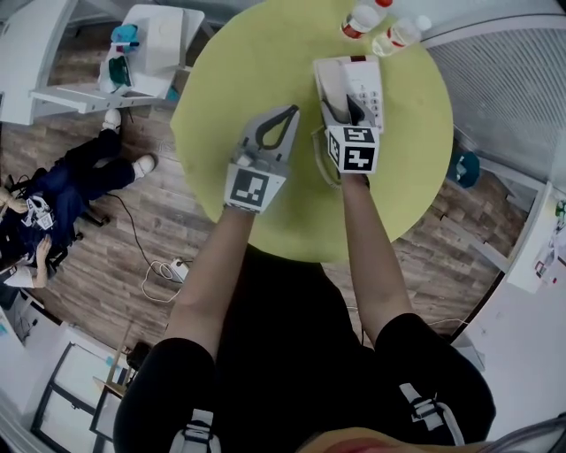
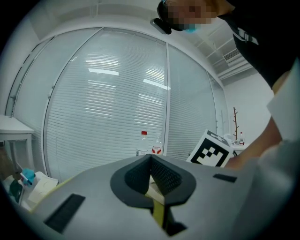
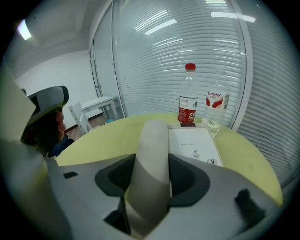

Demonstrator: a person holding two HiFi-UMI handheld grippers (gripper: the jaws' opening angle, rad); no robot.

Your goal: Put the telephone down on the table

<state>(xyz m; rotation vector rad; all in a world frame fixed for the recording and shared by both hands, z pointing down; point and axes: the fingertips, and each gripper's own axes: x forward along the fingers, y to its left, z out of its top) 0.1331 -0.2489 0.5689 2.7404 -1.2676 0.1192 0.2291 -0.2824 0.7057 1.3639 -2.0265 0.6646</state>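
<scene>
A white telephone base lies on the round yellow-green table, near its far side. Its grey-white handset runs along the base's left side. My right gripper is shut on the handset, whose body fills the gap between both dark pads. The base lies just right of the handset, with a "3" key showing. My left gripper hovers over the table left of the phone. It is shut and empty, its fingertips meeting in a point.
Two plastic bottles stand at the table's far edge, just beyond the phone. A wall of blinds rises behind them. A white desk stands at the upper left. A person sits on the wooden floor, near cables.
</scene>
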